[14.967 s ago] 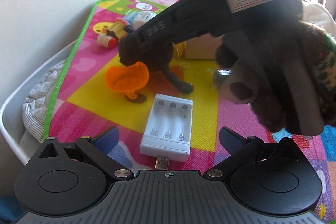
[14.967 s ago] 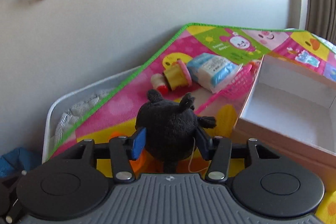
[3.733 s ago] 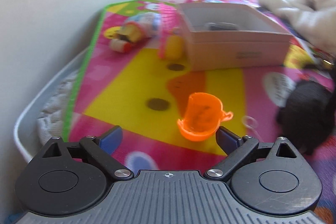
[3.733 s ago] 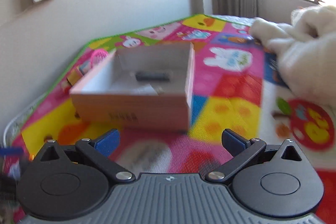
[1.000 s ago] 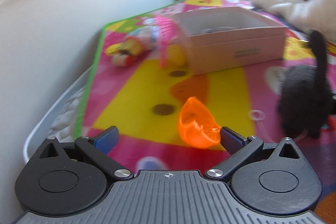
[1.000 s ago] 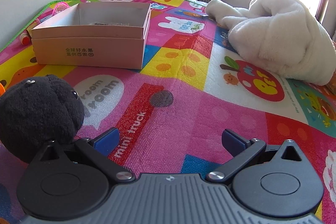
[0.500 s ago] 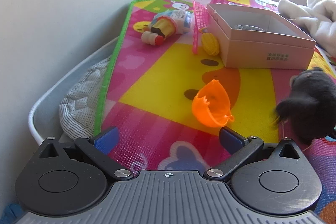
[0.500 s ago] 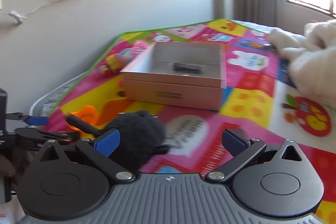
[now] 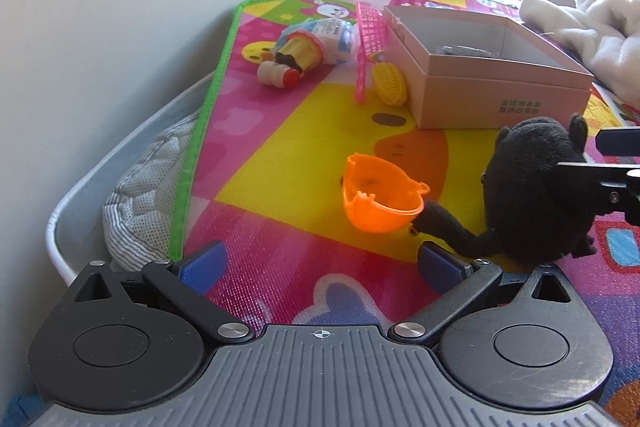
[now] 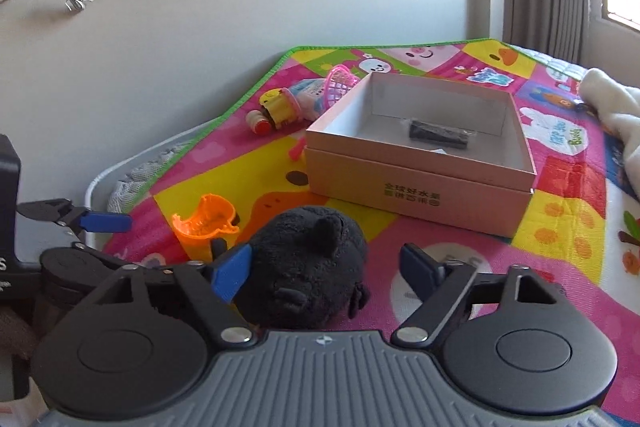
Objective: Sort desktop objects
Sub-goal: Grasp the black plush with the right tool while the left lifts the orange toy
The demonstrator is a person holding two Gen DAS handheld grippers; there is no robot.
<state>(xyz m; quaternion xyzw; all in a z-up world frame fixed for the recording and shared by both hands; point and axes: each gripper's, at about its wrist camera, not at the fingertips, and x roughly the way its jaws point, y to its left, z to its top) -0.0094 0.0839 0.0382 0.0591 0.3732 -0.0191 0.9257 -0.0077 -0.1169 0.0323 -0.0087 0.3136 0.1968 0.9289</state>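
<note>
While one dark item lies in the box [image 10: 420, 163], the black plush [image 10: 308, 267] and orange cup [image 10: 206, 221] beside it wait; both hand-held grippers [image 10: 326, 265] gape apart, gripping nothing

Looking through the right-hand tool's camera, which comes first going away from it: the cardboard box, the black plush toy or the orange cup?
1. Black plush toy: between the open fingers of the right tool, nearer the left finger.
2. Orange cup: farther out, to the left on the play mat.
3. Cardboard box: farthest, ahead and slightly right, open-topped.
</note>
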